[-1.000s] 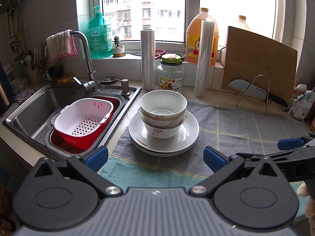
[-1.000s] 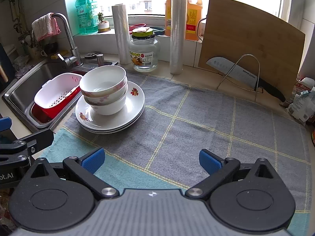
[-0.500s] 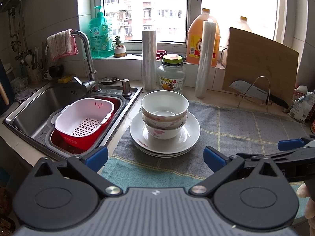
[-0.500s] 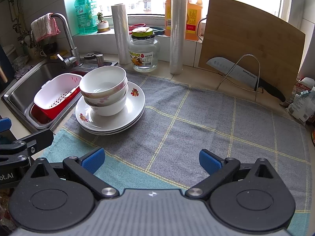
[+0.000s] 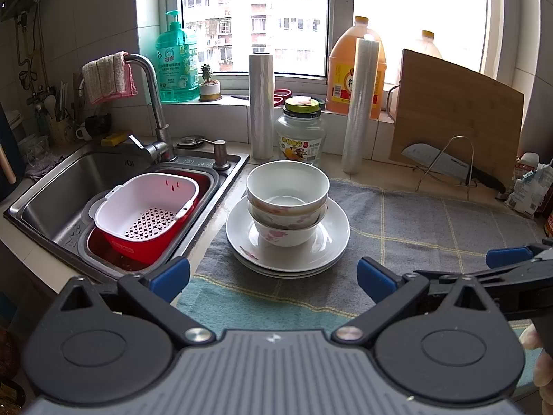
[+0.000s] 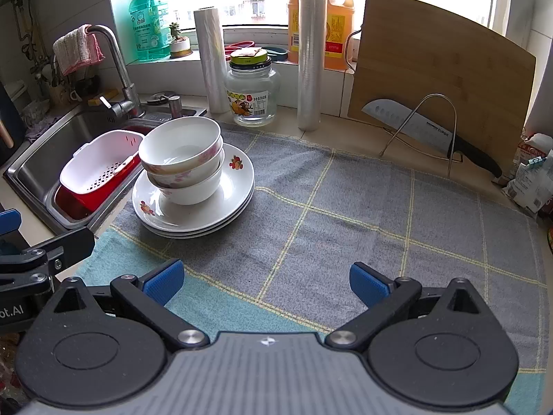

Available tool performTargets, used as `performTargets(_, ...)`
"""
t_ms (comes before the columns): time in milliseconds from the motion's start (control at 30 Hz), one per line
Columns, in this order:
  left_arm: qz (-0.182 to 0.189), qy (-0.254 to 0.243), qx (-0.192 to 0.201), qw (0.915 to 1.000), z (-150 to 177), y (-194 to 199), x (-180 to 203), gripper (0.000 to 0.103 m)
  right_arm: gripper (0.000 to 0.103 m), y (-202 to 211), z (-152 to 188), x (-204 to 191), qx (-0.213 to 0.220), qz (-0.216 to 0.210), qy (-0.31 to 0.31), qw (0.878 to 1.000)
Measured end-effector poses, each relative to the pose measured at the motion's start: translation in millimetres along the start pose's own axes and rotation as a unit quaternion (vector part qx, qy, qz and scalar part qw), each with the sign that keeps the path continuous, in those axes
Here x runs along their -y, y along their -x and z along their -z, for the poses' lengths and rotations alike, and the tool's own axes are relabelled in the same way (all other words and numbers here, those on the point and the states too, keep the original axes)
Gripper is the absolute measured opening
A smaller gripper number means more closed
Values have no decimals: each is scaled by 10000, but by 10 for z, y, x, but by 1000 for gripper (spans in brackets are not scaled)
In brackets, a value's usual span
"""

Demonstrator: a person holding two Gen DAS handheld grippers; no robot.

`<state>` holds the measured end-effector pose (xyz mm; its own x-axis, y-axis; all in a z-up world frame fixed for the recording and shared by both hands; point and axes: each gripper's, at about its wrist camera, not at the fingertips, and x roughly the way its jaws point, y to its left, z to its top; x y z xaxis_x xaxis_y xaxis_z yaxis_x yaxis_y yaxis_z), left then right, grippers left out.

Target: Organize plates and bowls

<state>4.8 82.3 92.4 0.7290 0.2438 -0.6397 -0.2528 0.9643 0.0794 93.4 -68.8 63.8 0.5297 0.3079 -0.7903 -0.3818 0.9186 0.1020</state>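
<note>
A pile of white bowls (image 5: 287, 200) (image 6: 180, 159) with pink flower prints is nested on a stack of white plates (image 5: 331, 238) (image 6: 235, 186). The stack rests on the grey checked cloth (image 6: 345, 214), close to the sink. My left gripper (image 5: 273, 276) hovers just in front of the stack, open and empty. Further right over the cloth, my right gripper (image 6: 266, 282) is also open and empty, with the stack off to its left. Blue pads (image 5: 508, 251) of the right gripper show at the right edge of the left wrist view.
A steel sink (image 5: 69, 180) at left holds a white colander in a red basin (image 5: 145, 214). Along the back stand a glass jar (image 5: 300, 131), two film rolls (image 5: 359, 103), an oil jug, a bamboo board (image 6: 439, 79) and a knife on a wire rack (image 6: 414, 131).
Both views have crept slightly closer to the stack; nothing was grasped or released.
</note>
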Motion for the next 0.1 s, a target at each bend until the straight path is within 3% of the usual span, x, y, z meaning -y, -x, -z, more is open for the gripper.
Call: performTargets(100, -1, 3, -7, 10000, -1, 0, 2, 102, 103, -6, -5, 2, -1, 8, -5, 10000)
